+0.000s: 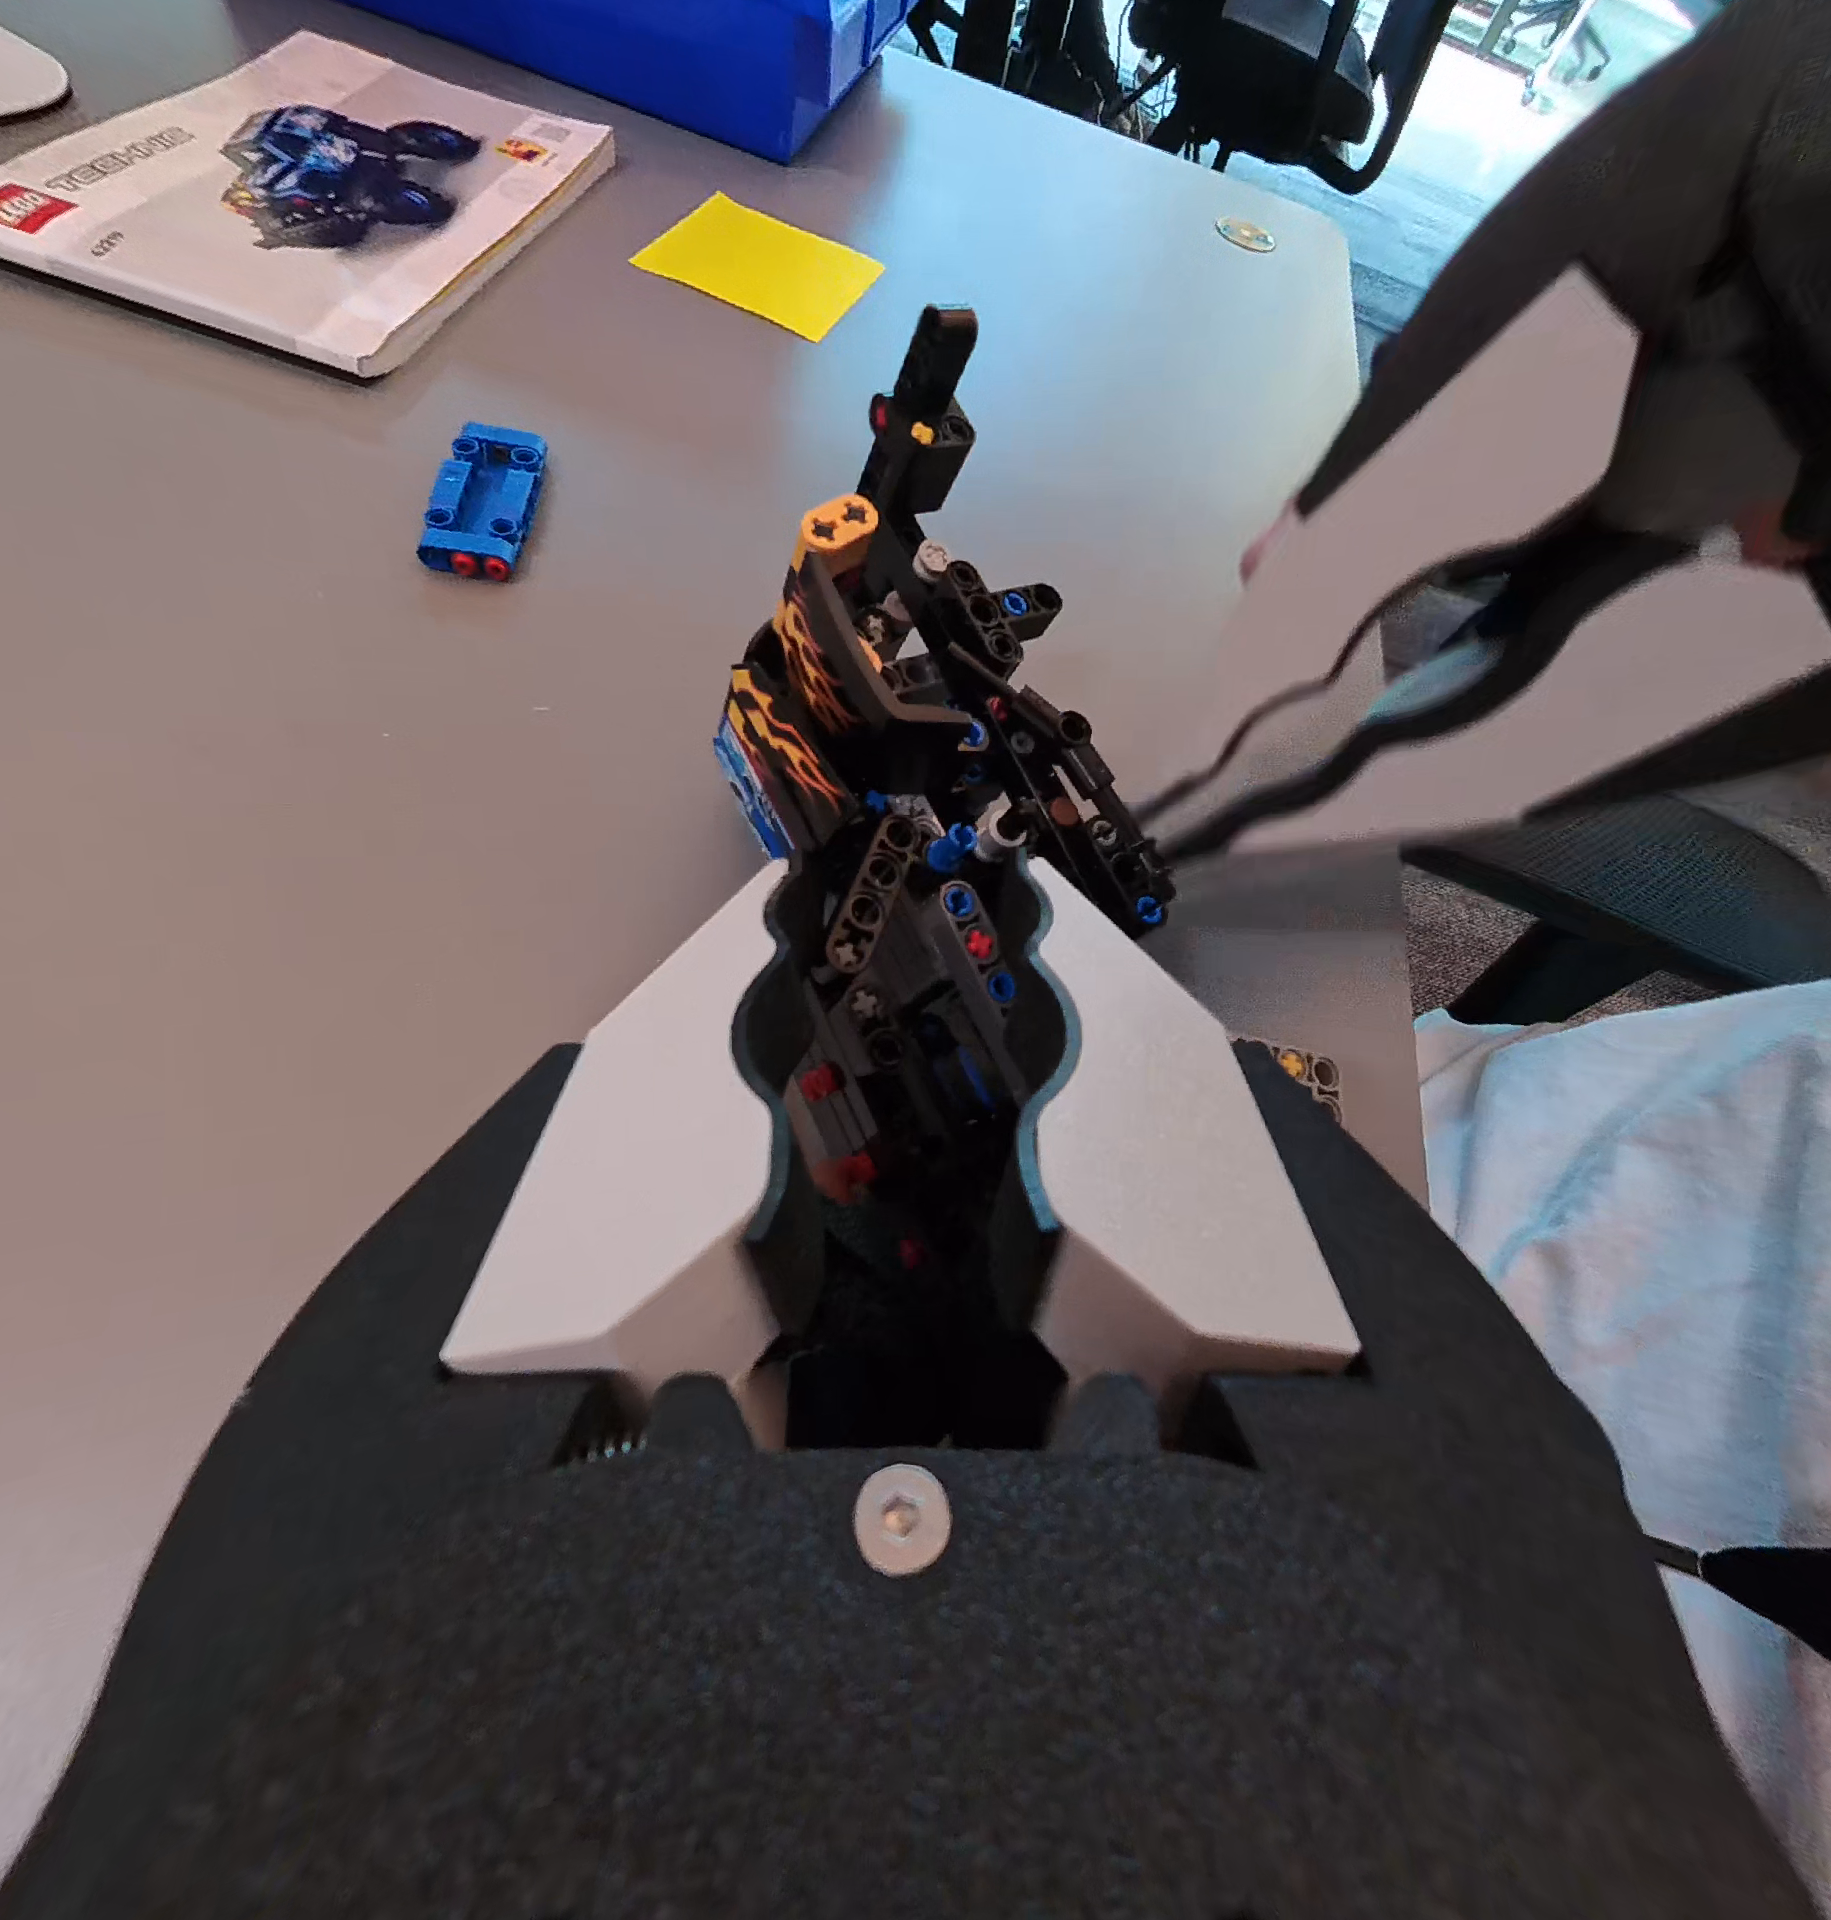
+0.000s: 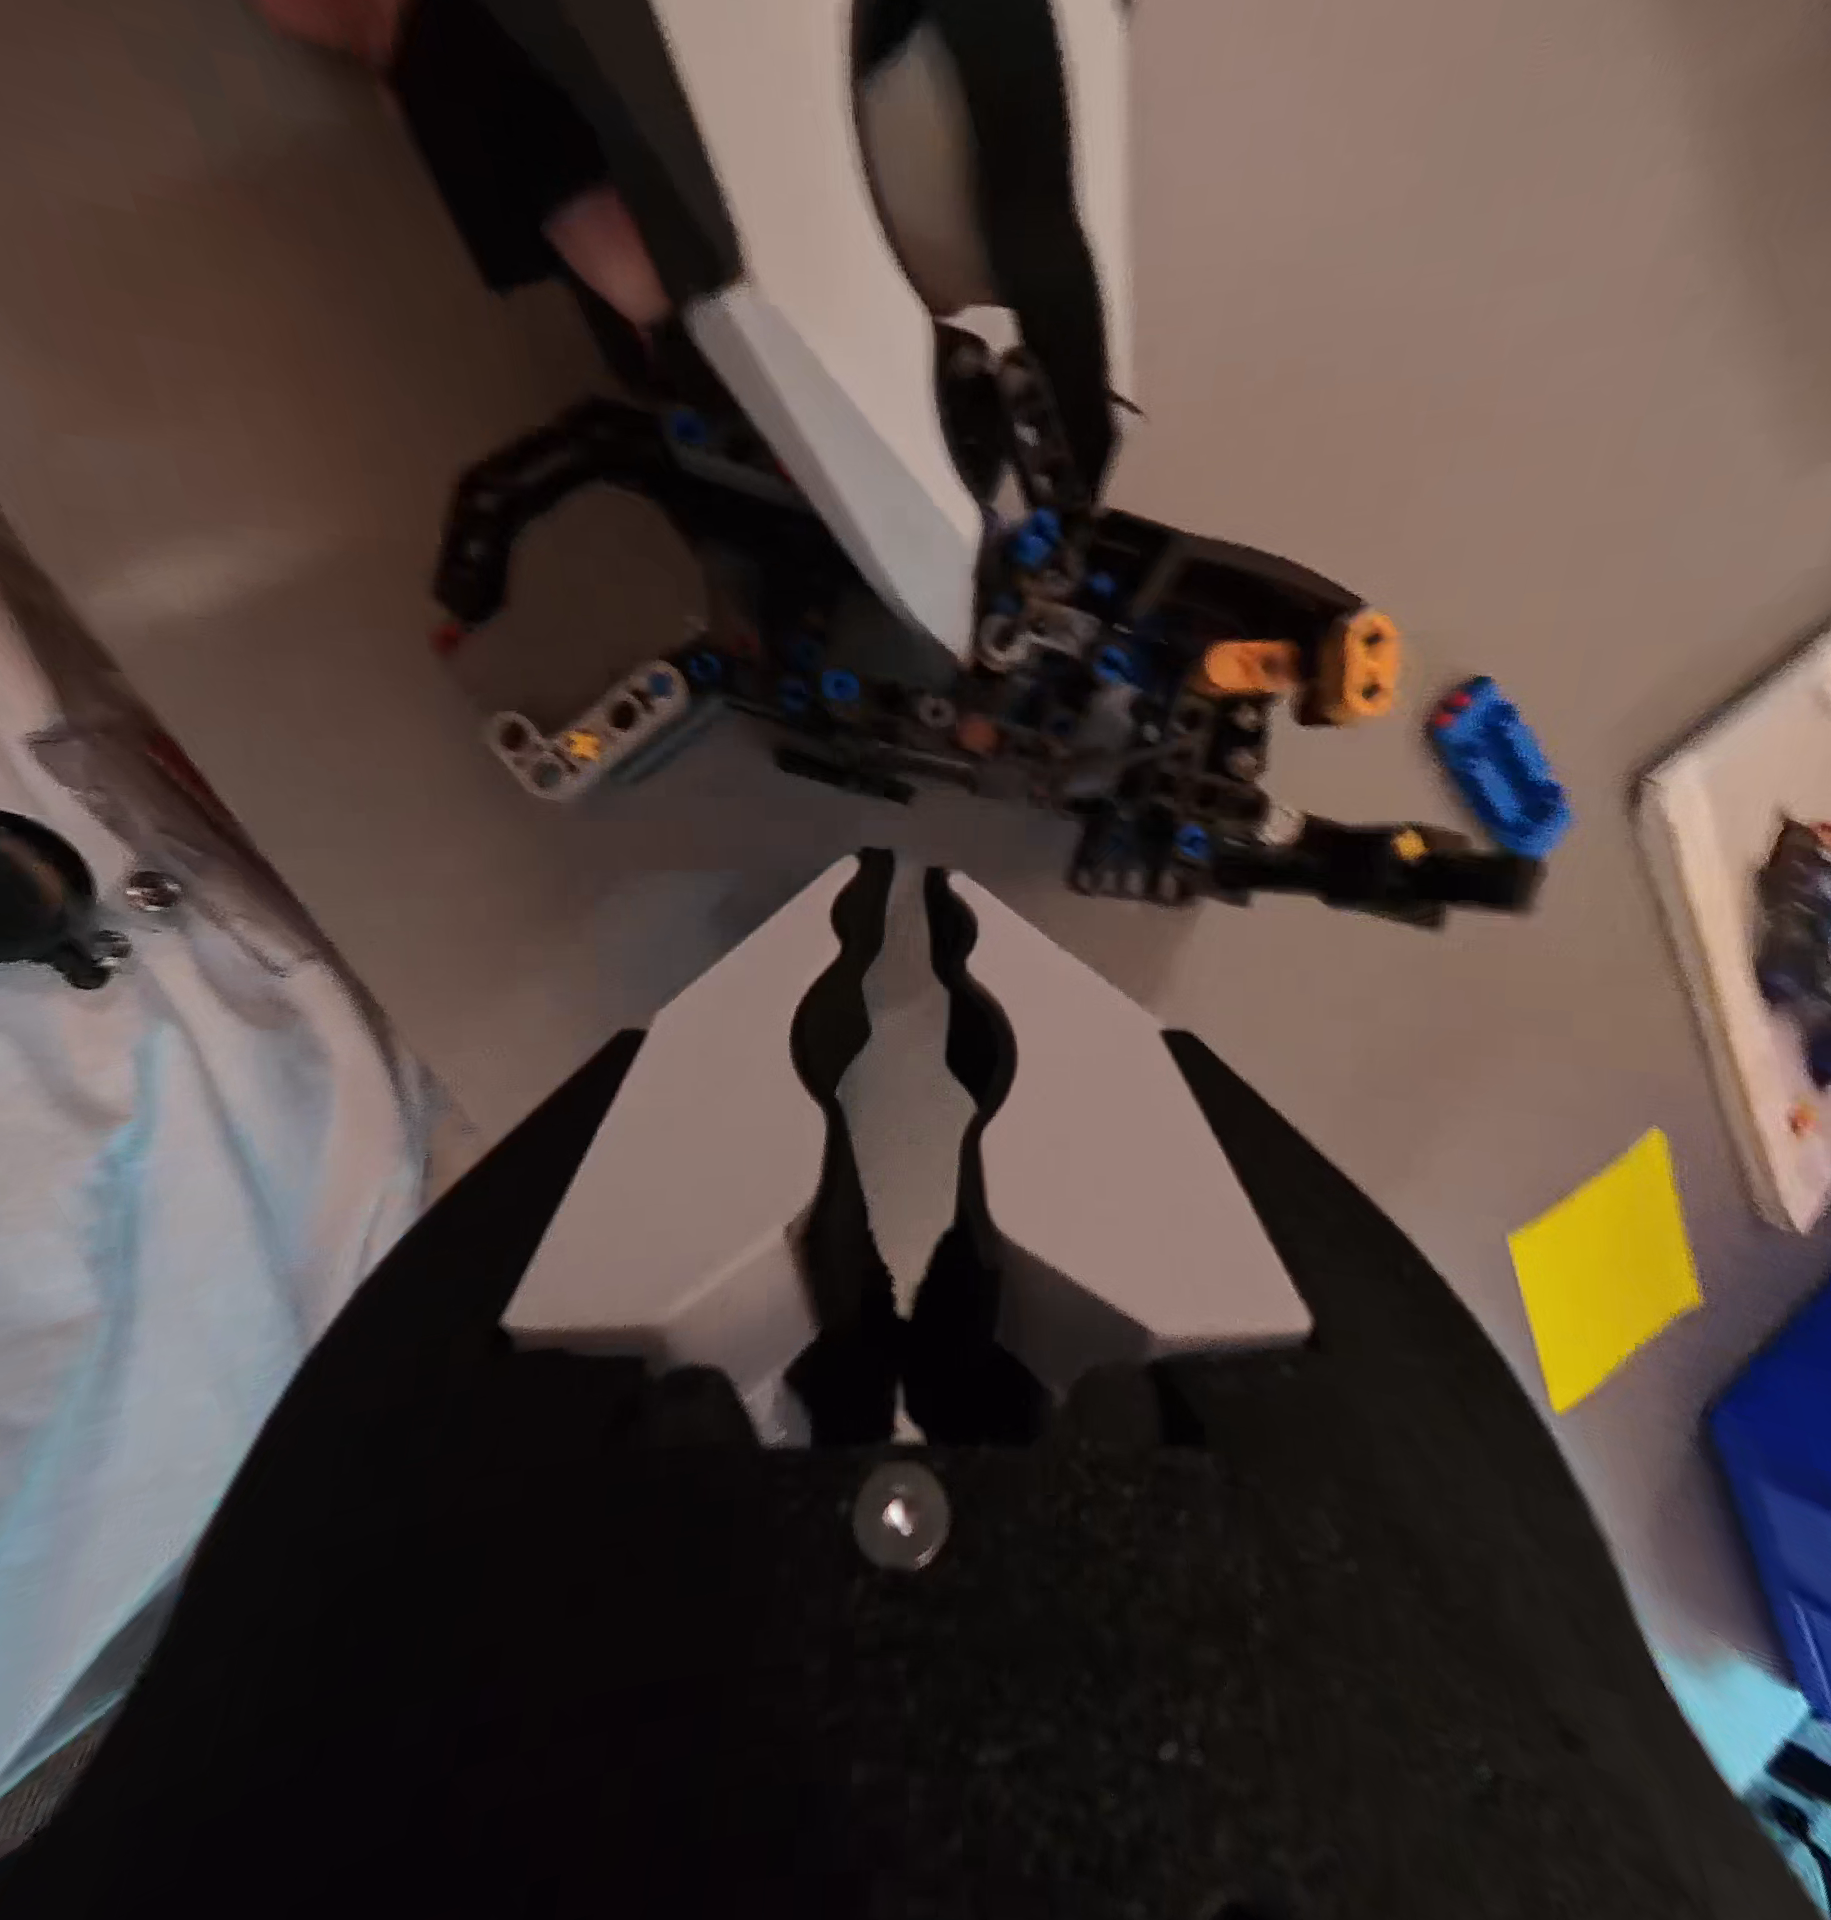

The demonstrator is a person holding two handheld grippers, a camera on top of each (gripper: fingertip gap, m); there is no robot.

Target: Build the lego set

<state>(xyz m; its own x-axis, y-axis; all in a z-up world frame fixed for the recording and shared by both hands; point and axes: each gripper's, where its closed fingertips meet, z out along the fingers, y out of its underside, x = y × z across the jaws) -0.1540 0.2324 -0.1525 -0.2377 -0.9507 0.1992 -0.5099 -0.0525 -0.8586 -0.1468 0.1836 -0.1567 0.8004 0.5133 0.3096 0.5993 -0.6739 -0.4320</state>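
My left gripper (image 1: 906, 883) is shut on a black brick-built model (image 1: 890, 675) with flame stickers, orange parts and blue pins, and holds it above the grey table (image 1: 267, 831). My right gripper (image 2: 906, 873) has its fingers nearly together with nothing seen between them. Its tips are just below the model (image 2: 1098, 707), close to it. In the left wrist view the right gripper (image 1: 1165, 831) is blurred and its tips reach the model's right side. The left gripper (image 2: 1004, 499) shows from above in the right wrist view, clamping the model's middle.
A small blue brick piece (image 1: 483, 499) lies on the table, also in the right wrist view (image 2: 1503, 769). An instruction booklet (image 1: 277, 197), a yellow sticky note (image 1: 755, 265) and a blue bin (image 1: 682, 62) lie farther off. A person's white shirt (image 1: 1669, 1247) and an office chair (image 1: 1638, 894) are at the right. The tips of one gripper are about 6 centimeters away from the tips of the other. From the left gripper's tips to the small blue brick piece (image 1: 483, 499) is close to 15 centimeters. It is also in sight in the right wrist view (image 2: 1508, 761).
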